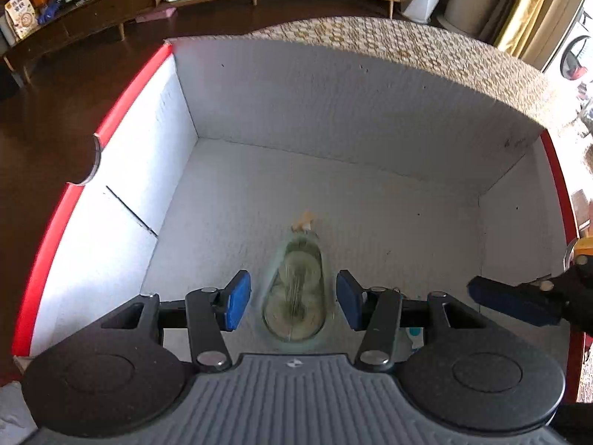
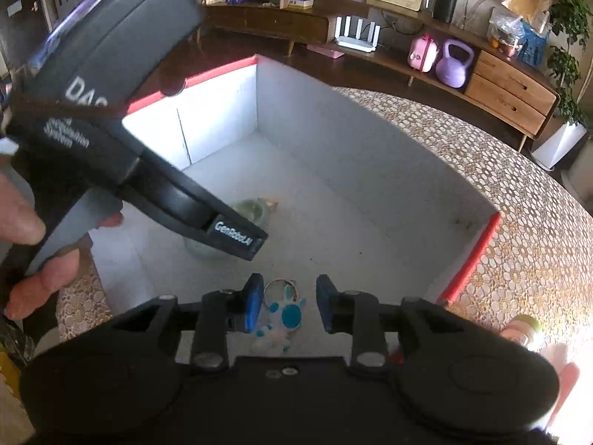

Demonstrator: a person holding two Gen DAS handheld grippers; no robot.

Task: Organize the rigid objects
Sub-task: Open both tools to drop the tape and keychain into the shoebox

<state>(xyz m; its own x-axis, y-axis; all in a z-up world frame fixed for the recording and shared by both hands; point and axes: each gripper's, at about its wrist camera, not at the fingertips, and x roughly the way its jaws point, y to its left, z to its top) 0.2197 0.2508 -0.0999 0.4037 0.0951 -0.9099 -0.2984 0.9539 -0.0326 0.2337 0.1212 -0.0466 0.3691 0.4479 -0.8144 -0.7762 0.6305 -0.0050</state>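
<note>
Two grippers are being held down inside a white box [image 1: 333, 111] with red-edged walls, which is sitting on a table [image 2: 519, 193] covered by a patterned cloth. In the left wrist view, the left gripper [image 1: 293, 298] is being pointed down at a small clear jar [image 1: 294, 289] lying on the box floor. Its blue fingers [image 1: 237, 302] are being kept apart on either side of the jar, with a gap showing on both sides, so nothing is being squeezed. The jar looks blurred. In the right wrist view, the right gripper [image 2: 285, 307] is being held over a keyring with a blue-and-white charm [image 2: 287, 313], also down in the box near the front wall. Its fingers [image 2: 254, 306] are parted too, clear of the charm. A person's hand [image 2: 33, 244] is being wrapped around the left gripper's handle.
</note>
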